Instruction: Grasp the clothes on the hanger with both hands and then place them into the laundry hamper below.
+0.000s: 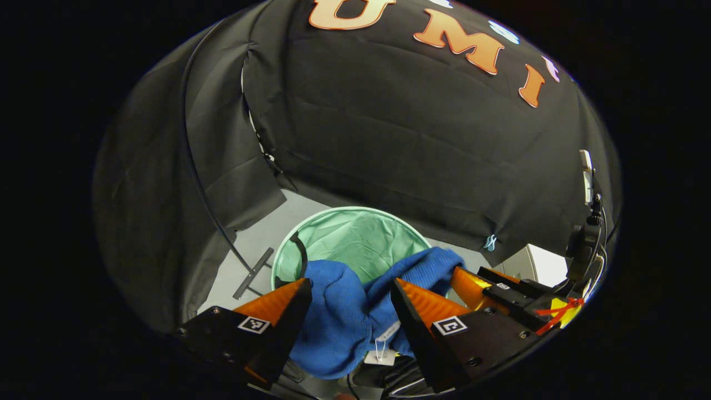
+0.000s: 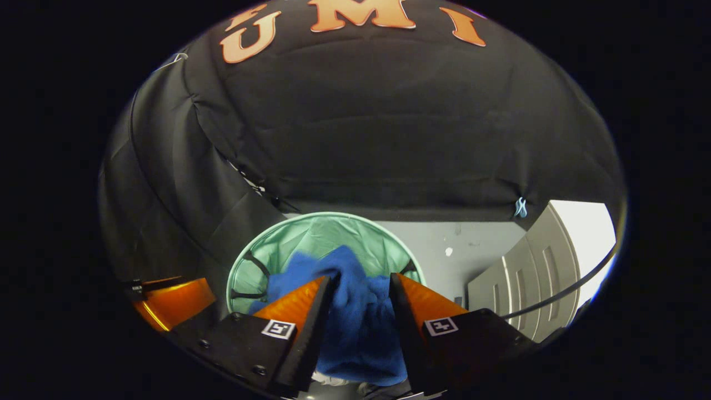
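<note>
The left gripper [image 1: 350,289] is angling downward, its fingers pinching the blue garment [image 1: 339,328] above the green hamper [image 1: 355,236]. Further right, the right gripper [image 2: 360,283] is pointing down likewise, clamping the same cloth over the hamper's mouth.

Left gripper [image 1: 350,289]: two wedge-shaped fingers on black mounting blocks, each bearing a square black-and-white marker and small screws.
Right gripper [image 2: 361,283]: same wedge fingers, black screwed blocks, square markers.
</note>
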